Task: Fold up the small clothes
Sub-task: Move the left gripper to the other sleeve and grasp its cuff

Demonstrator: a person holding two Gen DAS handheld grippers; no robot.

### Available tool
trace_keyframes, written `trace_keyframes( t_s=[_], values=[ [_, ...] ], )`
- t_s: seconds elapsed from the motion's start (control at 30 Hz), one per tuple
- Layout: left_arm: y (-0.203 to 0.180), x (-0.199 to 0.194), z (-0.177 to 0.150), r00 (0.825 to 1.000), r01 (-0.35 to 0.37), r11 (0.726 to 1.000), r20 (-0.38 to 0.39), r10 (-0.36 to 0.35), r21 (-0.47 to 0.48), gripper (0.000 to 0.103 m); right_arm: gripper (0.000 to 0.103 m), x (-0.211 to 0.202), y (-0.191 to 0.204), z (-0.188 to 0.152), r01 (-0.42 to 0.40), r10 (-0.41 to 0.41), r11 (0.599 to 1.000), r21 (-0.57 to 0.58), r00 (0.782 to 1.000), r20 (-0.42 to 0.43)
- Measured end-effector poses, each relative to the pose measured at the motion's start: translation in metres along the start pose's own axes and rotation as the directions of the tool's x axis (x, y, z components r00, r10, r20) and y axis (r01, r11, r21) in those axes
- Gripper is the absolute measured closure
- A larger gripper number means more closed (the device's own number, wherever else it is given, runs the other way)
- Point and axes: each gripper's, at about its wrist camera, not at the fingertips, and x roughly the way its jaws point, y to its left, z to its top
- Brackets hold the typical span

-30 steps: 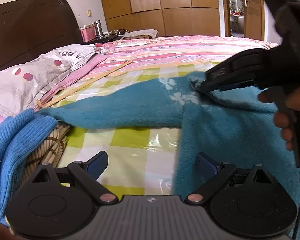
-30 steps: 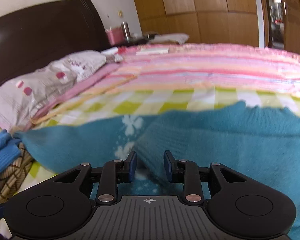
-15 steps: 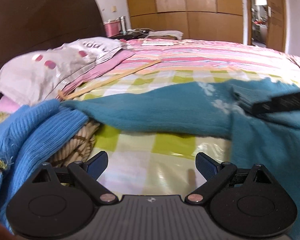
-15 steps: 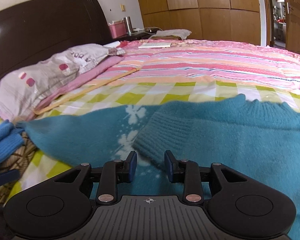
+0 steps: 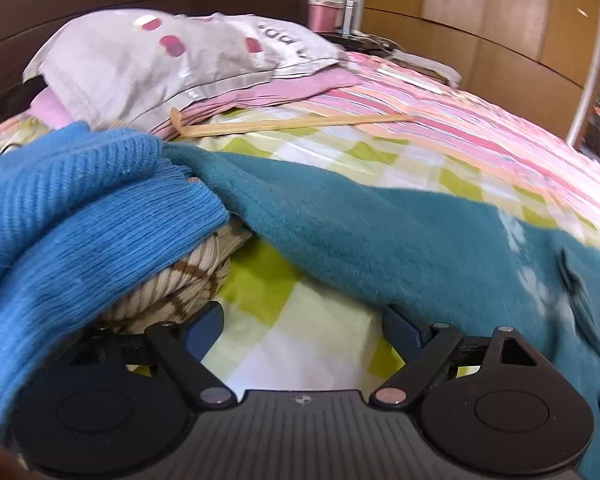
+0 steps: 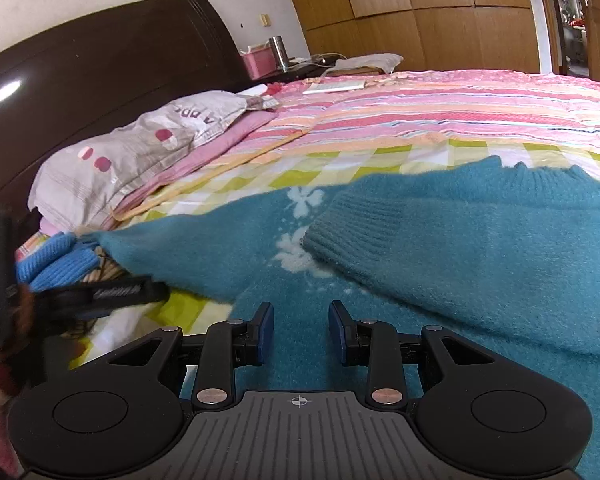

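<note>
- The right hand-held gripper [image 6: 300, 330] has let go. A second ago its fingers were nearly pinched around the ribbed cuff [image 6: 336, 236] of the teal sweater [image 6: 480, 264]; now they stand parted with nothing between them, hovering just over the knit.
- That cuff now lies on the sweater's chest beside the white flower pattern [image 6: 300, 228], so one sleeve looks folded in across the body. I'd call that fold placed.
- The left hand-held gripper [image 5: 302, 330] has swung away from the sweater's middle toward the other sleeve [image 5: 300, 216], which still stretches out toward the pile of bright blue knitwear [image 5: 80, 208] and a beige striped garment [image 5: 172, 288]. Its fingers are spread wide and empty over the checked bedsheet [image 5: 284, 320].
- The sweater itself lies flat on the bed, below the striped pink quilt [image 6: 440, 120] and right of the grey pillow [image 6: 140, 152].
- My guess is the outstretched sleeve comes next; its end touches the blue pile, so a careless grab could catch that knit too.
</note>
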Motion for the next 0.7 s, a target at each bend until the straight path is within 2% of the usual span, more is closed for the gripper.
trace_keyframes(
  t_s=[0.13, 0.23, 0.37, 0.53, 0.63, 0.7],
  values=[
    [0.0, 0.009, 0.006, 1.0, -0.015, 0.996, 0.011, 0.016, -0.088, 0.011, 0.072, -0.006, -0.006, 0.0, -0.013, 0.013, 1.0, 0.012, 1.0, 0.01],
    [-0.004, 0.014, 0.011, 1.0, -0.02, 0.994, 0.02, 0.023, -0.111, 0.011, 0.072, -0.008, -0.011, -0.001, -0.015, 0.014, 0.999, 0.031, 1.0, 0.015],
    [0.005, 0.009, 0.009, 0.998, 0.03, 0.981, 0.052, -0.021, -0.191, 0.013, 0.072, -0.01, -0.019, -0.002, -0.028, 0.026, 0.998, 0.061, 0.999, 0.024],
    [0.001, 0.019, 0.019, 0.999, 0.022, 0.974, 0.044, -0.012, -0.225, 0.013, 0.072, -0.011, -0.026, -0.005, -0.036, 0.033, 0.995, 0.095, 0.999, 0.033],
    [0.004, 0.015, 0.02, 0.997, 0.062, 0.956, 0.058, -0.047, -0.288, 0.014, 0.072, -0.013, -0.031, -0.006, -0.046, 0.042, 0.993, 0.11, 0.999, 0.034],
    [0.005, 0.01, 0.017, 0.996, 0.067, 0.954, 0.072, -0.048, -0.293, 0.014, 0.072, -0.014, -0.033, -0.007, -0.05, 0.046, 0.992, 0.112, 0.998, 0.042]
  ],
)
